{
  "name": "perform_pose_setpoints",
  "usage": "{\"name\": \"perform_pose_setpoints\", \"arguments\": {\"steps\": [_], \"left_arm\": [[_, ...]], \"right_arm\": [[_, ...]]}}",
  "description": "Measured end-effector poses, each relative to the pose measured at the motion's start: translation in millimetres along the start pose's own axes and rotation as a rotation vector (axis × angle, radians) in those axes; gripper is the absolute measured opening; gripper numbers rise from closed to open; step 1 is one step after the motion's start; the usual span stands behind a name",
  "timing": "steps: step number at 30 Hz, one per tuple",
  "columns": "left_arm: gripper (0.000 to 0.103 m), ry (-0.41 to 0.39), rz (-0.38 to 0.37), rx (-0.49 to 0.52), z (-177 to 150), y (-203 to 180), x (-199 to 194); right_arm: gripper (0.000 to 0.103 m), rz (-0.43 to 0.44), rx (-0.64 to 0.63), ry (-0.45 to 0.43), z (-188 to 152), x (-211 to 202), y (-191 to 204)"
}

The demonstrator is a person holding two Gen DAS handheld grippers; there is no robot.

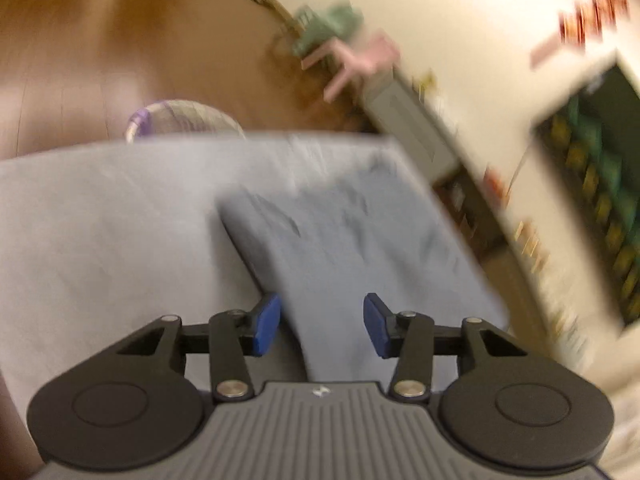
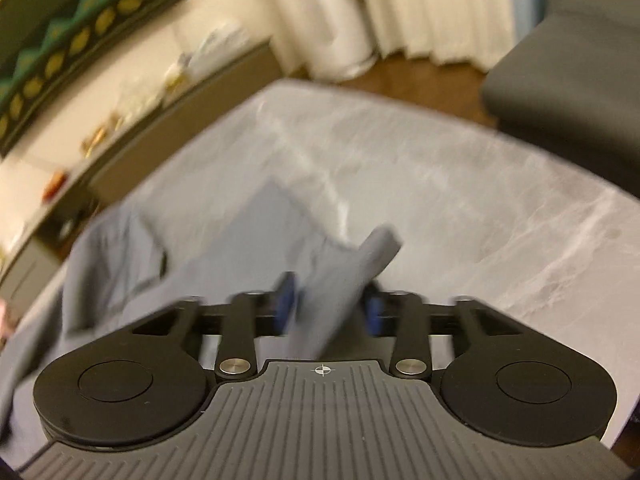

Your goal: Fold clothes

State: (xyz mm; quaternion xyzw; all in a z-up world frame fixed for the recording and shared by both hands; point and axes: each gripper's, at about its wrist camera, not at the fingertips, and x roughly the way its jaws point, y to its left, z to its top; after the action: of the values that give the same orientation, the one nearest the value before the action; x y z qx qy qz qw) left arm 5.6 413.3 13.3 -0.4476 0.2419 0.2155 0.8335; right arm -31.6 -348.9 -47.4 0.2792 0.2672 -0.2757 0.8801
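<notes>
Left wrist view: the left gripper [image 1: 322,326] stands with its blue pads [image 1: 267,325] apart and nothing pressed between them; it hovers over the near end of the grey-blue garment [image 1: 340,232]. Here the garment lies flat on the marble-patterned table [image 1: 100,220], toward the table's right edge, with one long straight edge running back from the near side. That clean edge and the narrowed outline suggest at least one fold is already in place, though blur prevents counting layers. Light creases show across its upper surface.

Beyond the table's far edge a round wicker basket [image 1: 180,118] sits on the wooden floor.

Right wrist view: the right gripper [image 2: 330,308] has a flap of the same garment [image 2: 280,236] rising between its pads. Whether the pads press on the cloth or merely flank it cannot be told; the picture is smeared at that point. The flap is lifted clear of the table [image 2: 480,208], while the rest of the garment lies spread toward the table's left edge, a looser portion sagging near that edge. A dark sofa [image 2: 568,80] stands past the far right corner.

Judgement: the fold is partway. The raised flap is not yet laid down, the left portion remains loose, and a final squaring is outstanding.
</notes>
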Motion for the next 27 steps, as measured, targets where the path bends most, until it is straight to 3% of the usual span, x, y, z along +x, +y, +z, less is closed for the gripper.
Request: {"name": "perform_pose_setpoints", "arguments": {"steps": [3,5,9,11,14,16,18,19,20,23,25,27], "left_arm": [[0.055,-0.052,-0.062,-0.039,18.2,19.3,-17.0],[0.055,-0.010,-0.129,-0.025,19.9,15.8,-12.1],[0.057,0.107,-0.233,0.110,9.0,-16.6,10.7],[0.057,0.145,-0.184,0.196,-2.6,-36.2,27.9],[0.053,0.205,-0.031,0.242,-13.3,-44.0,56.8],[0.047,0.236,0.075,0.239,-15.0,-39.8,71.9],[0.041,0.228,0.128,0.201,-11.3,-29.0,72.7],[0.042,0.215,0.140,0.176,-8.9,-24.1,69.5],[0.043,0.203,0.152,0.151,-6.5,-19.2,66.2],[0.053,0.167,0.158,0.105,-5.5,-15.7,52.3],[0.056,0.144,0.143,0.087,-6.0,-17.8,42.9],[0.057,0.128,0.069,0.101,-7.3,-31.0,36.2]], "right_arm": [[0.062,0.047,-0.106,-0.116,-6.5,-28.7,29.0],[0.073,0.074,-0.196,-0.153,-15.1,-36.6,50.9],[0.073,0.145,-0.329,-0.141,-30.6,-38.5,83.3],[0.065,0.216,-0.324,-0.050,-34.6,-28.1,88.5],[0.056,0.286,-0.271,0.133,-40.3,-1.2,87.0],[0.054,0.267,-0.213,0.234,-43.9,18.2,76.4],[0.054,0.223,-0.112,0.292,-43.2,31.2,53.7],[0.046,0.210,-0.055,0.303,-40.1,35.3,41.6],[0.046,0.184,-0.013,0.290,-36.1,35.0,30.8],[0.057,0.093,0.083,0.231,-25.5,29.9,2.3],[0.059,0.107,0.106,0.208,-23.0,22.9,-4.6],[0.063,0.163,0.093,0.196,-20.6,11.6,-4.7]]}}
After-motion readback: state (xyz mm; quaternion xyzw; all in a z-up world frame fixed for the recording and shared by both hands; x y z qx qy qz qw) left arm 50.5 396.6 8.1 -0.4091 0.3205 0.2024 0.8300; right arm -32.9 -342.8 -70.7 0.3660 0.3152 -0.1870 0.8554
